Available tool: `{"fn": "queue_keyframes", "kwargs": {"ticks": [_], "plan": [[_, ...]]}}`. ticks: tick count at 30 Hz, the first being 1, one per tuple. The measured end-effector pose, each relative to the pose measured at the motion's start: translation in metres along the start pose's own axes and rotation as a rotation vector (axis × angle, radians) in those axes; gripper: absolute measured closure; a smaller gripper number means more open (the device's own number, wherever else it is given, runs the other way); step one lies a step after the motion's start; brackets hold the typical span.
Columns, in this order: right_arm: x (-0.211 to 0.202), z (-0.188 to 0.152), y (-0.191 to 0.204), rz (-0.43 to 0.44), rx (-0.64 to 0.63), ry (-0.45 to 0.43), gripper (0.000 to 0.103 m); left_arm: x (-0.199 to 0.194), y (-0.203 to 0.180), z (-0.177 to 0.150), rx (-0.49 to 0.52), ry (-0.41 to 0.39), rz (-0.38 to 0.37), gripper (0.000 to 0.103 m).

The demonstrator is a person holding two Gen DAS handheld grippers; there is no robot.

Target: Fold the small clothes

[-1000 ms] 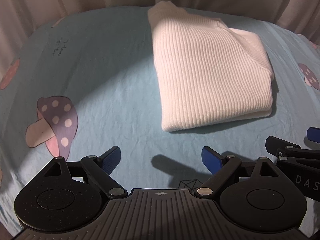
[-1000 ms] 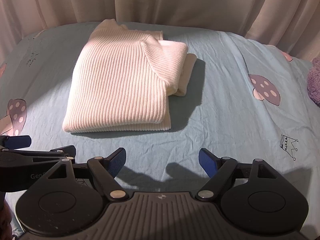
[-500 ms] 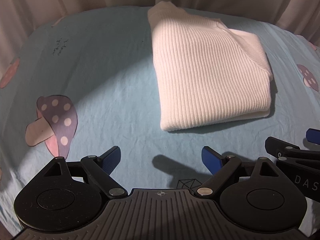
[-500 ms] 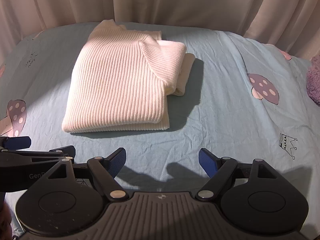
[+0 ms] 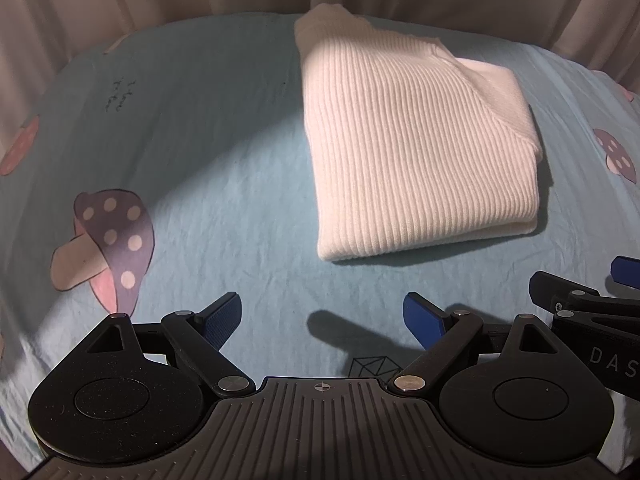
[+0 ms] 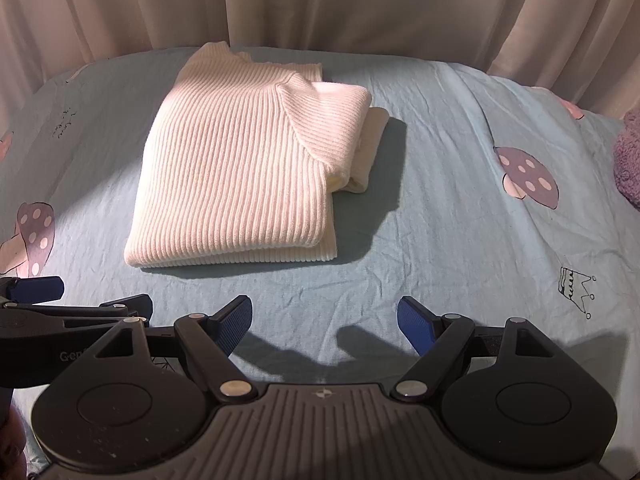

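A white ribbed knit sweater (image 5: 408, 140) lies folded into a thick rectangle on the light blue bedsheet (image 5: 208, 128). It also shows in the right wrist view (image 6: 240, 172), with a folded sleeve end sticking out at its right side. My left gripper (image 5: 322, 314) is open and empty, held above the sheet just in front of the sweater's near edge. My right gripper (image 6: 324, 316) is open and empty, also in front of the sweater. Each gripper shows at the edge of the other's view.
The sheet has mushroom prints (image 5: 108, 240) and a small crown print (image 6: 576, 284). Pale curtains (image 6: 320, 0) hang behind the bed. A purple fluffy item (image 6: 628, 160) lies at the far right edge.
Both grippers have drawn back slightly from the sweater and stay open. The sweater has not moved.
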State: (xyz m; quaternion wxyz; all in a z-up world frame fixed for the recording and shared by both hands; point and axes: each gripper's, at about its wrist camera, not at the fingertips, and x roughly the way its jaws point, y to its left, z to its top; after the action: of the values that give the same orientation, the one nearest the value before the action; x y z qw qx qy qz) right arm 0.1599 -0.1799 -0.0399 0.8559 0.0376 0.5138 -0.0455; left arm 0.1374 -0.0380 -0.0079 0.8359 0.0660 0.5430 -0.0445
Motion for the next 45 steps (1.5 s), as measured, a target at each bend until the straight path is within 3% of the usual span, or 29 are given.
{"fn": "queue_keyframes", "kwargs": {"ticks": [45], "plan": [[-0.007, 0.0, -0.004, -0.002, 0.012, -0.013, 0.023, -0.011, -0.006, -0.001, -0.003, -0.008, -0.015, 0.011]]}}
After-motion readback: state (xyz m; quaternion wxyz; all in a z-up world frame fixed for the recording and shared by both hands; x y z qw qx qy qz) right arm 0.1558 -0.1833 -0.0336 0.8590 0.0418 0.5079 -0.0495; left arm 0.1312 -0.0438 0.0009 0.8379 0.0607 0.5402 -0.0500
